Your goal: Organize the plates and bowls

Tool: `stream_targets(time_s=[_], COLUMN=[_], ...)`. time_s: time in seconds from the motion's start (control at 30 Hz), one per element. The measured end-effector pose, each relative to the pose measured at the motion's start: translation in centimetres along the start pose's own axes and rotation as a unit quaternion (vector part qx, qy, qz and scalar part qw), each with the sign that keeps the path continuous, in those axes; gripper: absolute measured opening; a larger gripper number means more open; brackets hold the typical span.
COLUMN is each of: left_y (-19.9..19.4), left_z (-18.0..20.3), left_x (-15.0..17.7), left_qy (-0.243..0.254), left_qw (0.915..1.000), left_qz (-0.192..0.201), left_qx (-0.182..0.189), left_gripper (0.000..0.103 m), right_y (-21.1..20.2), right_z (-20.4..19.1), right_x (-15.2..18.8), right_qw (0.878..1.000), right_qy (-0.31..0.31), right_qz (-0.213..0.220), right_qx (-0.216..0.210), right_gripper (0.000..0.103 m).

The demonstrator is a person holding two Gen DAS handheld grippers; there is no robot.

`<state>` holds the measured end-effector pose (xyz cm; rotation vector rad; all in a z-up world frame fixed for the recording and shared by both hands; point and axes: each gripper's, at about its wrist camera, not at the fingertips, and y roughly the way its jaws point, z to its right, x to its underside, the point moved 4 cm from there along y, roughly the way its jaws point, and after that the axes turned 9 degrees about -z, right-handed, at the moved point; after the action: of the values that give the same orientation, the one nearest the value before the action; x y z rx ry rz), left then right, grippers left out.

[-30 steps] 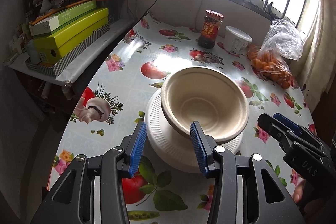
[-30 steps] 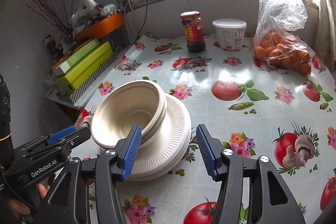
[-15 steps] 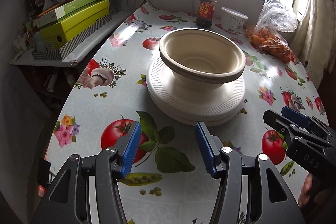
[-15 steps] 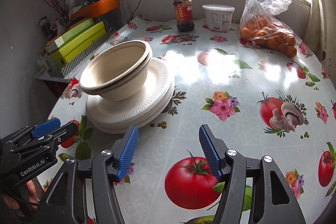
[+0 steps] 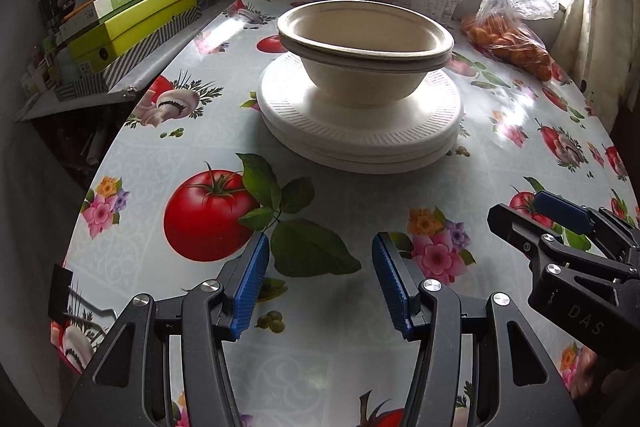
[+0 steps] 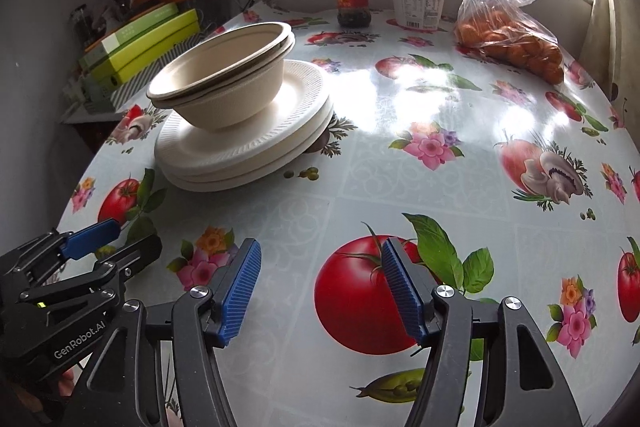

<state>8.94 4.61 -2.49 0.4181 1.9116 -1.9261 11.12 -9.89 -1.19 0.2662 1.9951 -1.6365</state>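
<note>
Two "GenRobot.AI"-marked grippers (image 6: 76,341)

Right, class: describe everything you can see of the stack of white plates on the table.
The stack of white plates looks like foam or paper, round, with ribbed rims and smooth centres. About three rim edges show, slightly offset rather than flush. It lies flat on the flowered tablecloth near the table's left side. Two nested beige bowls sit upright on top, touching the uppermost plate and offset toward one edge. Nothing else touches the stack.
</note>
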Motion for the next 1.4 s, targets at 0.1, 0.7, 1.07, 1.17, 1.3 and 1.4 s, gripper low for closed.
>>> stream_targets(time_s=[0.1,0.7,1.07,1.17,1.3,1.4], left_y=[0.43,0.75,0.78,0.76,0.76,0.77], left_z=[0.25,0.71,0.80,0.77,0.77,0.75], left_x=[0.15,0.02,0.08,0.07,0.05,0.05], left_qy=[0.003,-0.001,-0.002,-0.001,-0.001,-0.001], left_qw=[1.0000,0.9996,0.9994,0.9994,0.9994,0.9993], left_qz=[-0.002,0.028,0.035,0.035,0.036,0.036], left_qx=[-0.002,-0.003,-0.004,-0.004,-0.004,-0.003], left_gripper=[0.055,0.063,0.064,0.065,0.065,0.065], right_y=[0.31,0.81,0.85,0.83,0.82,0.84], right_z=[0.00,0.26,0.31,0.35,0.47,0.48], right_x=[0.23,0.64,0.61,0.60,0.60,0.59], right_qw=[1.000,0.999,0.999,0.999,0.999,0.999], right_qy=[-0.004,-0.014,-0.013,-0.012,-0.012,-0.012], right_qz=[-0.003,0.004,0.004,0.004,0.004,0.004], right_qx=[0.007,0.048,0.051,0.051,0.052,0.053], right_gripper=[0.064,0.085,0.085,0.085,0.086,0.086])
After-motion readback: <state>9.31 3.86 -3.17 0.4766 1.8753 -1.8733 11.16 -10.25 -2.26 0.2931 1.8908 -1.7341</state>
